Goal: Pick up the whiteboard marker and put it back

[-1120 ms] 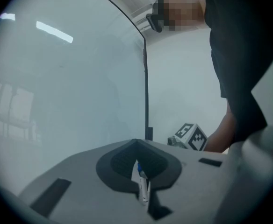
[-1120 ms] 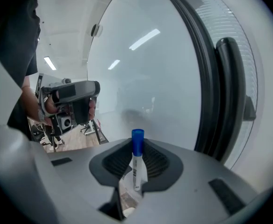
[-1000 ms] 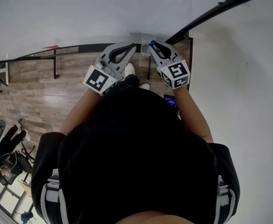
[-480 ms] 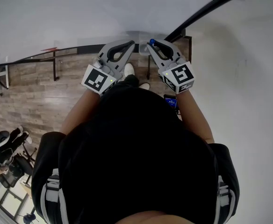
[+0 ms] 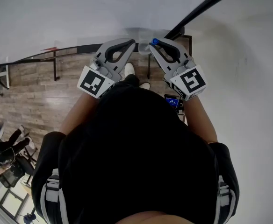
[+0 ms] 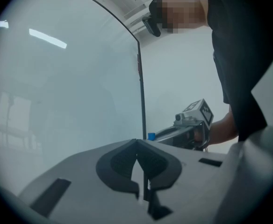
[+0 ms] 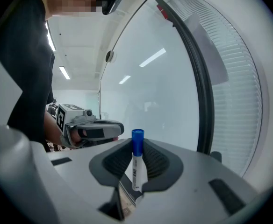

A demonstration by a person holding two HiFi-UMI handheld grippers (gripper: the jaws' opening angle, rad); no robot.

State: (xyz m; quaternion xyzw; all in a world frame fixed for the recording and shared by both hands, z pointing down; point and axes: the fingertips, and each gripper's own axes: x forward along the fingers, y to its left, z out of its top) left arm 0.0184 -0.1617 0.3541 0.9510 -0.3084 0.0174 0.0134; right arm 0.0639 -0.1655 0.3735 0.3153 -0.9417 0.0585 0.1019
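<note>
A white whiteboard marker (image 7: pixel 135 169) with a blue cap stands upright between the pads of my right gripper (image 7: pixel 137 143), which is shut on it. In the head view the blue cap (image 5: pixel 155 41) shows at the tip of the right gripper (image 5: pixel 154 45), close to the whiteboard (image 5: pixel 57 17). My left gripper (image 5: pixel 132 43) is just left of it, jaws together and holding nothing. The left gripper view shows its own pads (image 6: pixel 127 160) meeting, with the right gripper (image 6: pixel 176 133) and the marker's cap (image 6: pixel 151 136) beyond them. The left gripper (image 7: pixel 96 130) also appears in the right gripper view.
The whiteboard's black frame (image 5: pixel 197 10) runs up to the right, and a white wall (image 5: pixel 248 87) lies beyond it. Below are a wooden floor (image 5: pixel 33 97), the board's stand leg (image 5: pixel 55 65) and seated people (image 5: pixel 3 155) at the lower left. A phone (image 5: pixel 172 101) sticks out by my right arm.
Both grippers have risen along the board, the right one more, still holding the marker. The left one stays shut and empty.
</note>
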